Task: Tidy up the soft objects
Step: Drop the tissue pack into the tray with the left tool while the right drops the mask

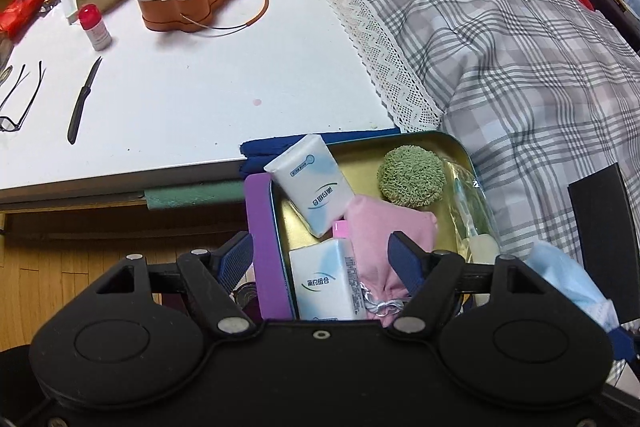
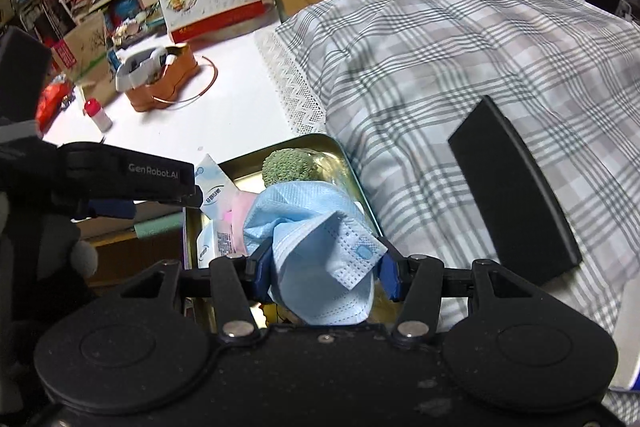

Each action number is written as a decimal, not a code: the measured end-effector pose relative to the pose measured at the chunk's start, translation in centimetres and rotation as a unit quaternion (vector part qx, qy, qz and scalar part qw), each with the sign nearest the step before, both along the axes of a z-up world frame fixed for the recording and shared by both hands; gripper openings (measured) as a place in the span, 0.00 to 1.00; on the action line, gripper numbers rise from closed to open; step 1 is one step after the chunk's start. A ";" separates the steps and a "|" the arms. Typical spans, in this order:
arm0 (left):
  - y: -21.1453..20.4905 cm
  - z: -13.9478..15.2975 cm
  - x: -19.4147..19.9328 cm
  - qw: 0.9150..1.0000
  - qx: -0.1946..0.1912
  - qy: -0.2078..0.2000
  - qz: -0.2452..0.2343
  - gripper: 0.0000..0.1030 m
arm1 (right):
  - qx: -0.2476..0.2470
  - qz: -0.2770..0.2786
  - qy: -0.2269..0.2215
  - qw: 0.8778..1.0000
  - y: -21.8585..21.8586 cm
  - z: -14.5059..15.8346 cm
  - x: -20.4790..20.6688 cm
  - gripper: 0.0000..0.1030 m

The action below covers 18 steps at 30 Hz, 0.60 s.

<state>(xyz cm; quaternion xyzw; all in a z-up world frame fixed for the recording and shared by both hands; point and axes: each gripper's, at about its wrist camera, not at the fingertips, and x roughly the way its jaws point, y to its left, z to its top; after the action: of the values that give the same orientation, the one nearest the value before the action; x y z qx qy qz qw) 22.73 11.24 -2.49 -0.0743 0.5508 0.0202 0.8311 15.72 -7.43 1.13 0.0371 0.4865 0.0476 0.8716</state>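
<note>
Black claw (image 2: 326,273) housing, blue pads (image 2: 390,277), silver screws, "GenRobot.AI" lettering.

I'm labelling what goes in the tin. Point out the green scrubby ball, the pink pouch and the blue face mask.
green scrubby ball (image 1: 412,175): left wrist view, centre of its top.
pink pouch (image 1: 380,227): left wrist view, upper body of the cloth.
blue face mask (image 2: 316,227): right wrist view, middle of the crumpled fabric.

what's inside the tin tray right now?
In the tin tray: two tissue packs, pink pouch, green scrubber, a clear-wrapped item. Whatever lies under them is hidden. The blue mask isn't in yet; the right gripper holds it.
</note>
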 end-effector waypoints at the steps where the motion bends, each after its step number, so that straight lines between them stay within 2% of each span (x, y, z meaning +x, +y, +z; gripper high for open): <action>1: -0.1 0.0 0.0 1.000 0.000 0.000 -0.001 0.67 | -0.002 0.001 0.001 1.000 0.2 -0.1 0.4 0.50; 8: -0.6 -0.1 -0.1 1.000 0.006 0.002 -0.009 0.68 | -0.009 0.006 0.001 1.000 1.2 -0.5 2.8 0.52; 10: -0.6 -0.1 -0.1 1.000 0.006 0.003 -0.008 0.68 | -0.009 0.008 0.002 1.000 1.4 -0.8 3.2 0.56; 12: -0.6 -0.2 0.0 1.000 0.008 0.004 -0.008 0.68 | -0.012 0.009 0.003 1.000 1.6 -1.2 3.6 0.64; 18: -0.9 -0.4 0.0 1.000 0.014 0.007 -0.014 0.69 | -0.015 0.003 0.014 1.000 1.2 -1.7 3.2 0.65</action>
<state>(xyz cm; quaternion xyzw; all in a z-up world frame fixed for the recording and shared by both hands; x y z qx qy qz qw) 22.68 10.30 -2.90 -0.0547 0.5571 0.0163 0.8285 18.96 -6.21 -0.54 0.0231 0.4998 0.0426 0.8648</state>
